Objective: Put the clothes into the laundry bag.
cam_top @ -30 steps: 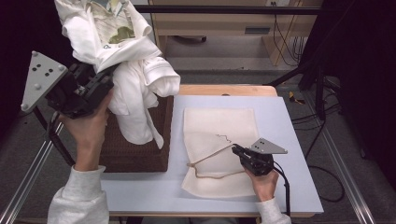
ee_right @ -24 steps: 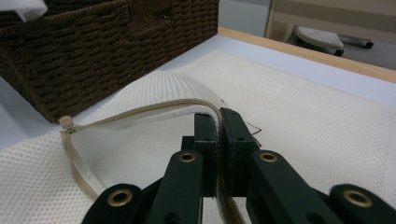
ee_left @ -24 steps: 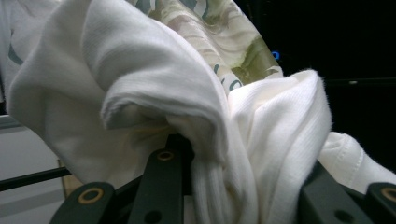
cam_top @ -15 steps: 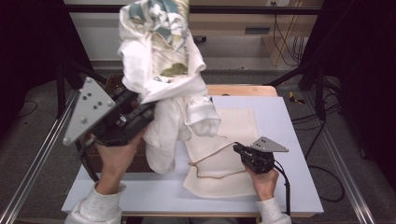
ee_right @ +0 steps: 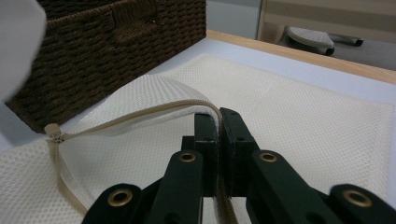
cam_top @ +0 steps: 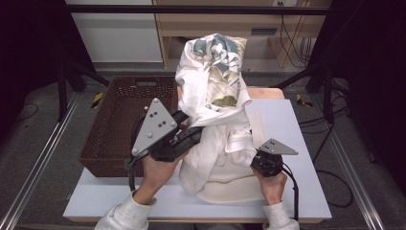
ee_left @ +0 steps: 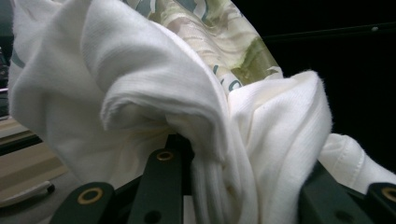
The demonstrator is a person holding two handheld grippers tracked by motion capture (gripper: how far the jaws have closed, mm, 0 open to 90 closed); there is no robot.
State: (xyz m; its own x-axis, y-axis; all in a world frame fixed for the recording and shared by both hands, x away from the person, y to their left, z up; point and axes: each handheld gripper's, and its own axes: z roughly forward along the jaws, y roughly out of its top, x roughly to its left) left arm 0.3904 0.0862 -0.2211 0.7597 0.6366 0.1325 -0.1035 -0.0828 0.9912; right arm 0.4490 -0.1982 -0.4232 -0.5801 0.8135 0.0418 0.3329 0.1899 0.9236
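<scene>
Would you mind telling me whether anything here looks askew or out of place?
Nothing looks damaged or spilled. The white garment hangs bunched and crumpled from the left claw over the mesh laundry bag, whose zipper edge the right claw pinches up so that the opening gapes.

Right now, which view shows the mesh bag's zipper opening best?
The right gripper view: the right gripper has its jaws shut on the zipper edge of the mesh laundry bag, lifting the opening. In the high view the white garment covers most of the bag. The left gripper view shows the garment instead.
</scene>
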